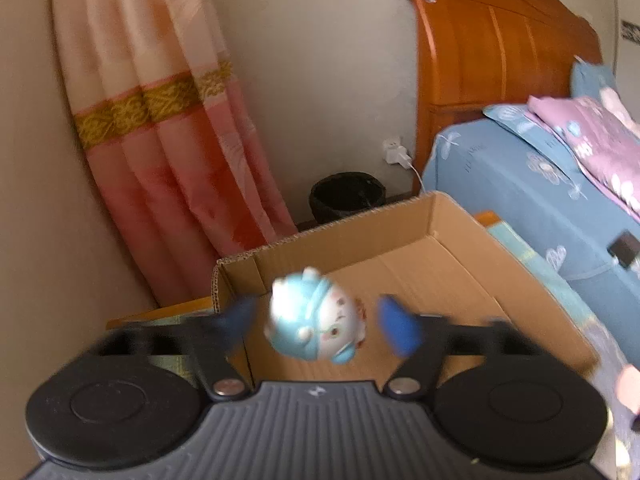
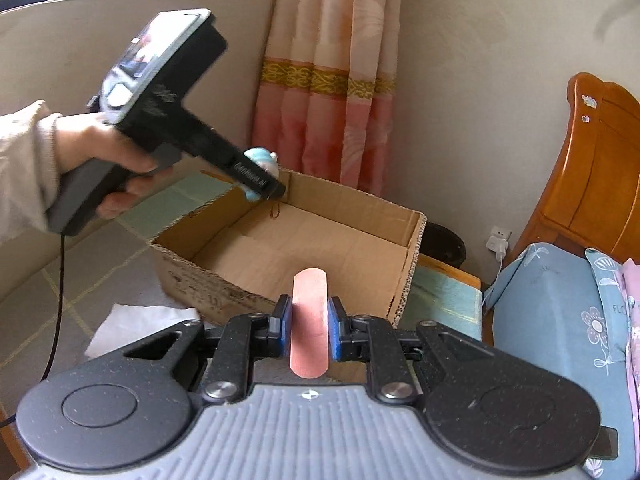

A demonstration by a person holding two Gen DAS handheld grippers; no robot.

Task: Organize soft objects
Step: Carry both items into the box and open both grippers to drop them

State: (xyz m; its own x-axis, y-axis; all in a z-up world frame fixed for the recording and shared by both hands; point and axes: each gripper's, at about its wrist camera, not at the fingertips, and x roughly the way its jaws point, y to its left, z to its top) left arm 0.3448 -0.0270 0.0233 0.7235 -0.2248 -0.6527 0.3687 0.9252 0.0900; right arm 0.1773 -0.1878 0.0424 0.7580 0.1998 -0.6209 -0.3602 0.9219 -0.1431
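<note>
A blue and white plush doll (image 1: pixel 314 318) sits between the spread blue fingertips of my left gripper (image 1: pixel 320 322), over the open cardboard box (image 1: pixel 440 224). The fingers stand apart from the doll on both sides, and the image is blurred. In the right wrist view the left gripper (image 2: pixel 262 188) hangs over the box's far left corner with the doll (image 2: pixel 260 158) at its tip. My right gripper (image 2: pixel 307 326) is shut on a pink flat soft piece (image 2: pixel 310 316), held upright just before the box's near wall (image 2: pixel 208 288).
The box stands on a patterned mat (image 2: pixel 120 248). A white cloth (image 2: pixel 132 324) lies left of it. A black bin (image 1: pixel 346 194) stands behind the box by a pink curtain (image 1: pixel 168 140). A bed with blue bedding (image 1: pixel 540 200) and wooden headboard (image 1: pixel 492 48) is on the right.
</note>
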